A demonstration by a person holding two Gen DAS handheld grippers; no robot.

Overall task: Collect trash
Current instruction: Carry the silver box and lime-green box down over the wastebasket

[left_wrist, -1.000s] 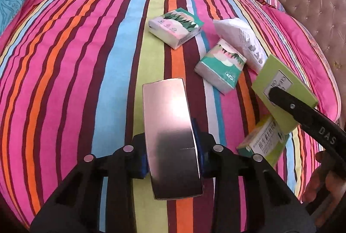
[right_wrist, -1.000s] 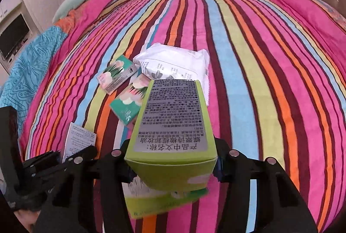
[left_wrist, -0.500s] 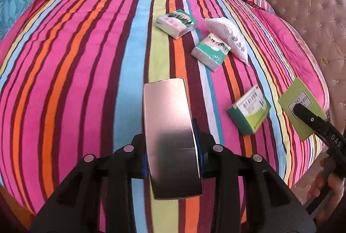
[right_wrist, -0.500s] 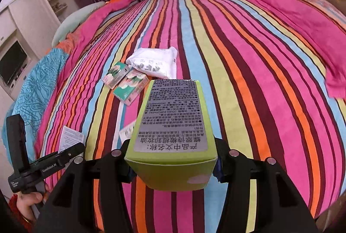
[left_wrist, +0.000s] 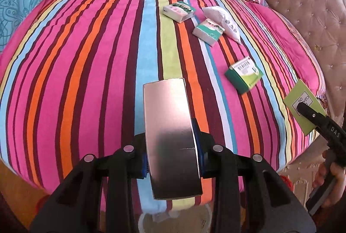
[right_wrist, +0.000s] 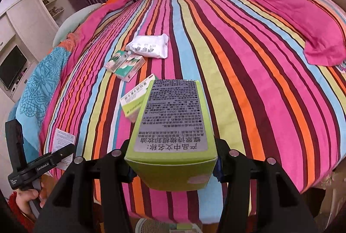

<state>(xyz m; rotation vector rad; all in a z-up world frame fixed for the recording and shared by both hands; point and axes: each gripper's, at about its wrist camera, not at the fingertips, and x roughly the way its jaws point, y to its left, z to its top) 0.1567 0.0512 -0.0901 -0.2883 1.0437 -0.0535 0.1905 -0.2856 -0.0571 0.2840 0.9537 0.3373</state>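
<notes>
Left gripper (left_wrist: 172, 157) clamps silver carton (left_wrist: 170, 135), right gripper (right_wrist: 172, 164) clamps green carton (right_wrist: 173, 124) (both likely light, crushable card): grip flat sides gently.

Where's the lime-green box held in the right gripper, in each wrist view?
Left wrist: lime-green box at the right edge, just off the bed's side, clamped by the right gripper.
Right wrist: same box at bottom centre, grey label up, between the gripper's fingers.
Shared landmark: the white plastic packet on the striped bedspread, next to the two teal-and-white boxes.
</notes>
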